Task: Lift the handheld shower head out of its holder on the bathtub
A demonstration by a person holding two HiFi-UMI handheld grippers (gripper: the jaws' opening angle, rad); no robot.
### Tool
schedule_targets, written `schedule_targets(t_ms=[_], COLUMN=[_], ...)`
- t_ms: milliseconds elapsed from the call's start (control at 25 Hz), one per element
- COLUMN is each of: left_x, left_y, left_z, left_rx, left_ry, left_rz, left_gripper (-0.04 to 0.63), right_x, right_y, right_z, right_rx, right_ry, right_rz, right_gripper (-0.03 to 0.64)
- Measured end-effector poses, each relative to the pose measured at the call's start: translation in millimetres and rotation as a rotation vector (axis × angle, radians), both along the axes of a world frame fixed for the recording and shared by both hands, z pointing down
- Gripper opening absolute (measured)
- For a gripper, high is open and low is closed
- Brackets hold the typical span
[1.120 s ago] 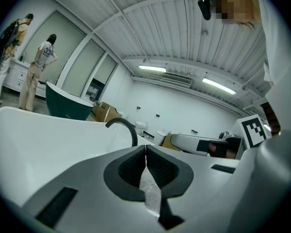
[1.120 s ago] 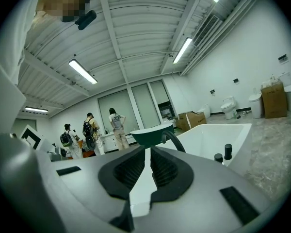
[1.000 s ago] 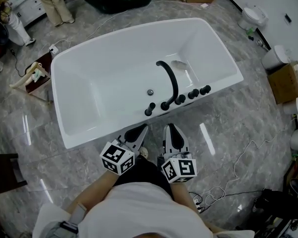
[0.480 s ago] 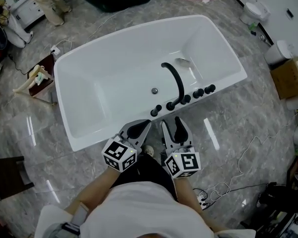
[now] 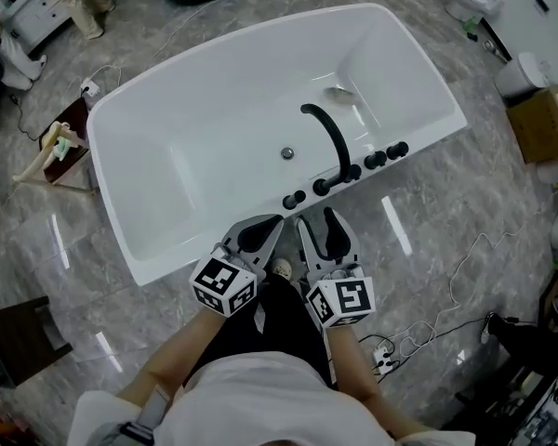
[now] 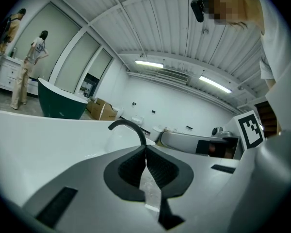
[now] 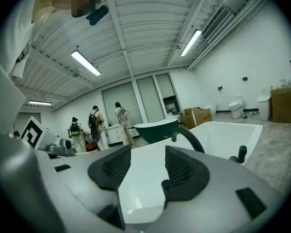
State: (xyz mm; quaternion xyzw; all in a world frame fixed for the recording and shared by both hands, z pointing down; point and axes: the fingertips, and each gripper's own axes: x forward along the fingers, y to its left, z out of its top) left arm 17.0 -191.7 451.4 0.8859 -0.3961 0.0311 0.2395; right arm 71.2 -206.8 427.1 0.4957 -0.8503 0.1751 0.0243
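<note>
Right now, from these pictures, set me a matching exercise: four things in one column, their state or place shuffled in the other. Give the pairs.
Things:
1. left gripper
2. right gripper
3. black curved spout
4. cardboard box

States or places:
A. on the floor, right of the bathtub in the head view
B. jaws apart, nothing between them
C. jaws together
D. arches over the basin from the near rim

Pairs: 1-C, 2-B, 3-D, 4-A.

The right gripper's jaws have just been opening.
</note>
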Motion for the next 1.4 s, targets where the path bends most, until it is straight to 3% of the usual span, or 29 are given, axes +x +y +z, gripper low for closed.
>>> schedule_targets(t_ms=[480, 960, 1400], left_x=[-12.2, -7.9, -15.3], left_y=[-24.4, -31.8, -43.2], left_z=[46.4, 98.9, 136.2], left_rx=[-0.051, -0.109, -0.158], left_ry=[0.002, -0.001, 0.001], left_rz=[-0.029, 0.02, -0.005], left_gripper=[0.012, 0.012, 0.012], right_x=[-1.5, -4.1, -15.5], right_y=[-20.4, -37.8, -52.0], right_z=[56.4, 109.3, 158.3], right_rx=[-0.056, -0.097, -0.151], right_ry=[0.04, 0.073, 0.11], right_rz=[-0.012, -0.001, -0.056], right_gripper=[0.21, 0.21, 0.21])
